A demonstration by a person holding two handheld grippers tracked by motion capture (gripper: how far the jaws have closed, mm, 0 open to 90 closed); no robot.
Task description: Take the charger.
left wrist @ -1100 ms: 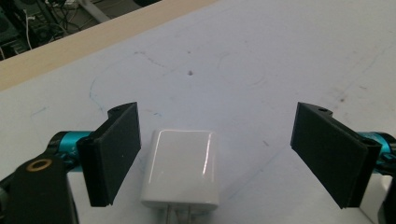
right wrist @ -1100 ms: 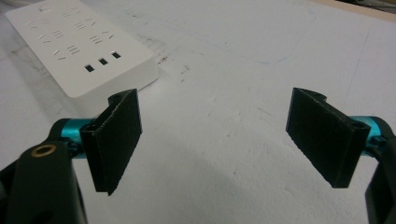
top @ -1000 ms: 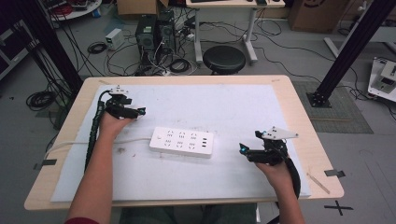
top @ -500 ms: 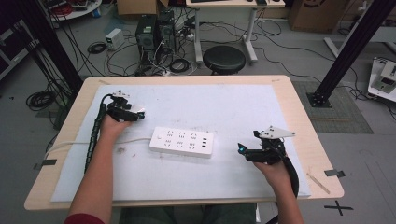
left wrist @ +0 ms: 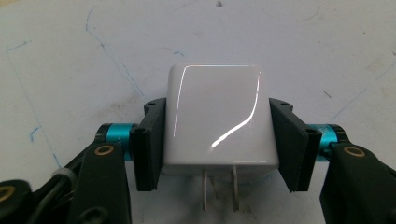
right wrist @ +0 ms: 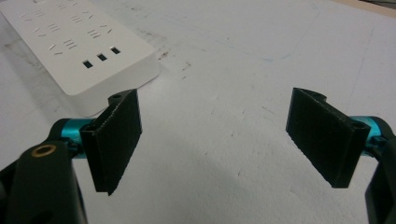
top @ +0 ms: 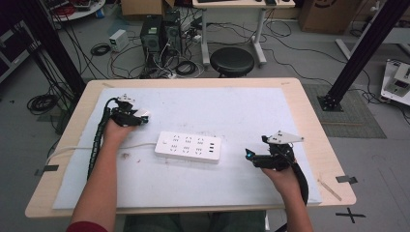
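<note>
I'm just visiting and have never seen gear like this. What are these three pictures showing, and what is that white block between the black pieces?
A person sits at a table with a hand-held two-jaw gripper in each hand. One camera looks down from above; the other two ride on the grippers and look along their black jaws. The left gripper is shut on a white charger, whose two metal prongs point back toward the camera. The right gripper is open and holds nothing. Between the hands lies a white power strip on the table's white mat.
</note>
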